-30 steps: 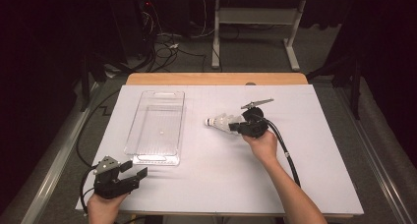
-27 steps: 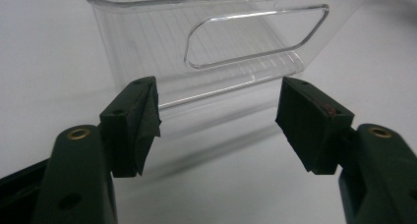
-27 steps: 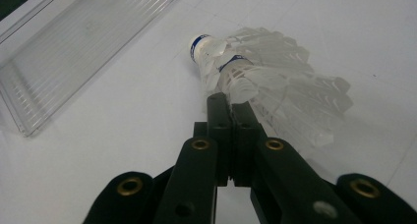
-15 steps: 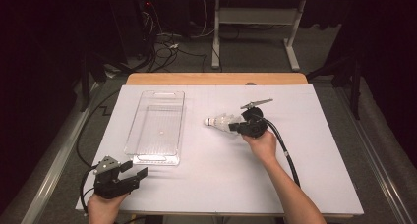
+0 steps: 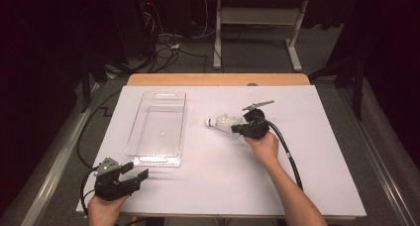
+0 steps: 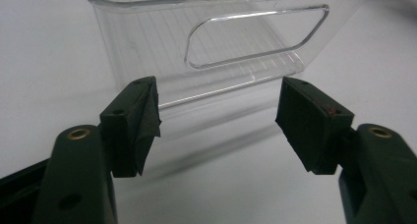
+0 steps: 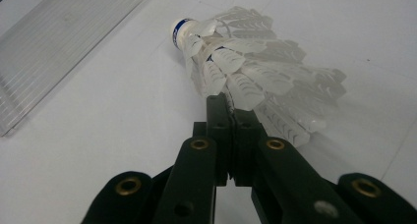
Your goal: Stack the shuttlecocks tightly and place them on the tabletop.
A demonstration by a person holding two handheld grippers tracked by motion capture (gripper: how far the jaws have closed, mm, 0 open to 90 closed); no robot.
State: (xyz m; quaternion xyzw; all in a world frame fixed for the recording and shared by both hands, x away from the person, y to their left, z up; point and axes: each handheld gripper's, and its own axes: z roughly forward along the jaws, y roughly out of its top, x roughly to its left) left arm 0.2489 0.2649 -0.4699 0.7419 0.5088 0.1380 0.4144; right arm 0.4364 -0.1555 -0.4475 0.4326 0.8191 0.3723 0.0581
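Note:
A white feathered shuttlecock (image 5: 221,122) lies near the middle of the white table cover, its blue-banded cork pointing left toward the tray. My right gripper (image 5: 238,127) is shut on the edge of its feather skirt; in the right gripper view the shuttlecock (image 7: 255,71) spreads just past the closed right gripper (image 7: 227,103). A clear plastic tray (image 5: 130,132) stands empty at the left. My left gripper (image 5: 136,170) rests near the front left corner, open, with nothing between its fingers. In the left gripper view the left gripper (image 6: 219,121) faces the tray's handled end wall (image 6: 255,37).
A white sheet (image 5: 322,151) covers the table, with a wooden strip (image 5: 218,79) along its far edge. A black cable (image 5: 288,154) trails from the right gripper beside the person's forearm. Dark floor, cables and a metal frame lie beyond the table.

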